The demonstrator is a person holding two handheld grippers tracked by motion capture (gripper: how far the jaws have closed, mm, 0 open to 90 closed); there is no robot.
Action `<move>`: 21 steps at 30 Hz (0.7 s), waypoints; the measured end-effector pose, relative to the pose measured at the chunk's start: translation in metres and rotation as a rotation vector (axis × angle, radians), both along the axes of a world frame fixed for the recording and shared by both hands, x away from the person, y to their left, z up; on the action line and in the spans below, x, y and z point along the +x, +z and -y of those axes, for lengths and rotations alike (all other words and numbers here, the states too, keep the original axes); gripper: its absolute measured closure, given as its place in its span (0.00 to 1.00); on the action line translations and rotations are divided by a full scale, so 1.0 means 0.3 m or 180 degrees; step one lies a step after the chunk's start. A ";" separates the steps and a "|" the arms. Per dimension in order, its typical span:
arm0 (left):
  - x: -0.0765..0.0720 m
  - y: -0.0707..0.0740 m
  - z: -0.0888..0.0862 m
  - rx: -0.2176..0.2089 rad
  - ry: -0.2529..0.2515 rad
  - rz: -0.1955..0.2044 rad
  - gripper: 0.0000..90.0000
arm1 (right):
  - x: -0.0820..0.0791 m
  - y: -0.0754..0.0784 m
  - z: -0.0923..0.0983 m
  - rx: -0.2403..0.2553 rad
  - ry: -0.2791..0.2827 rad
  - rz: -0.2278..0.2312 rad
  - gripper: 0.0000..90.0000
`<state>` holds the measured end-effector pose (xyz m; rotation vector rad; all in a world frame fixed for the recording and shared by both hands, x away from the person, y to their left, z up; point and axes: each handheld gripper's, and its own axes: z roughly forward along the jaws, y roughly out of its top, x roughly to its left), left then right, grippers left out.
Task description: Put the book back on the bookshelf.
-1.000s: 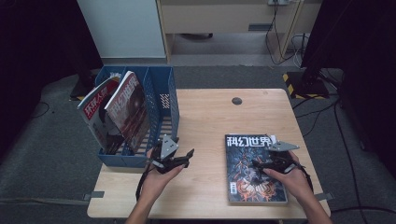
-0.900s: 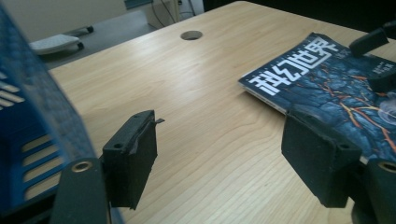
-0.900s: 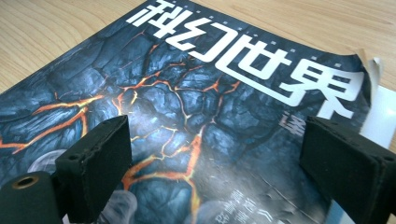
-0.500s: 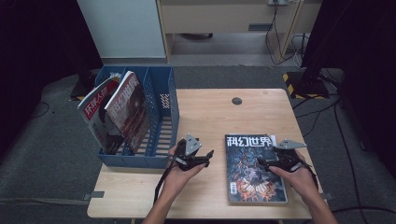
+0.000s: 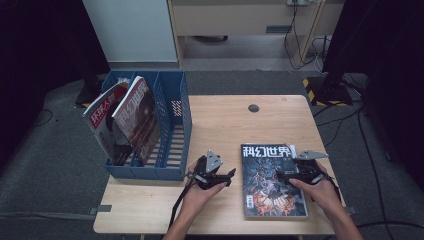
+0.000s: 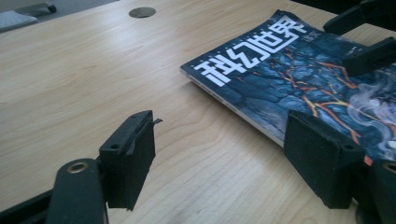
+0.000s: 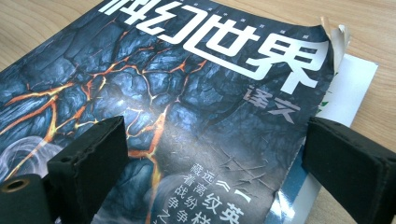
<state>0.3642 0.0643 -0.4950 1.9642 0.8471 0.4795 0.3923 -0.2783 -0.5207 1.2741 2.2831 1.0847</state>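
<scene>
Left gripper [image 5: 231, 175]: jaws released, nothing held, beside magazine [image 5: 272, 180] spine for pickup. Right gripper [image 5: 280, 176]: jaws released, straddling the cover to steady it.

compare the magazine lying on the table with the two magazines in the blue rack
The magazine on the table lies flat, cover up, alone on the wood; the two racked magazines stand on edge, leaning in one slot of the blue rack. The flat one's cover is dark blue with orange cracks and a curled, torn corner; the racked covers show red. The left claw and right claw flank only the flat one. All carry large white title characters.
</scene>
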 end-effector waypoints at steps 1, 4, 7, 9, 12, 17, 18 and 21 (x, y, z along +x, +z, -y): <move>-0.009 -0.004 0.017 0.0011 -0.0052 -0.0011 0.27 | 0.000 0.001 0.001 0.0012 0.0029 0.0020 0.13; -0.014 -0.009 0.029 0.0013 -0.0075 -0.0033 0.27 | 0.000 0.000 -0.004 0.0043 0.0050 0.0033 0.14; -0.017 -0.024 0.049 0.0020 -0.0112 -0.0086 0.27 | -0.001 0.002 -0.018 0.0041 0.0079 0.0024 0.15; -0.014 -0.032 0.056 0.0008 -0.0126 -0.0117 0.27 | -0.004 0.003 -0.028 0.0038 0.0108 0.0013 0.15; -0.008 -0.038 0.058 0.0018 -0.0122 -0.0162 0.26 | -0.005 0.003 -0.038 0.0032 0.0142 0.0018 0.16; 0.010 -0.063 0.059 -0.0066 -0.0107 -0.0449 0.23 | -0.010 0.004 -0.065 0.0042 0.0174 -0.0019 0.15; 0.010 -0.063 0.059 -0.0066 -0.0107 -0.0449 0.23 | -0.010 0.004 -0.065 0.0042 0.0174 -0.0019 0.15; 0.017 -0.080 0.068 -0.0133 -0.0144 -0.0626 0.22 | -0.010 0.003 -0.076 0.0042 0.0163 -0.0006 0.15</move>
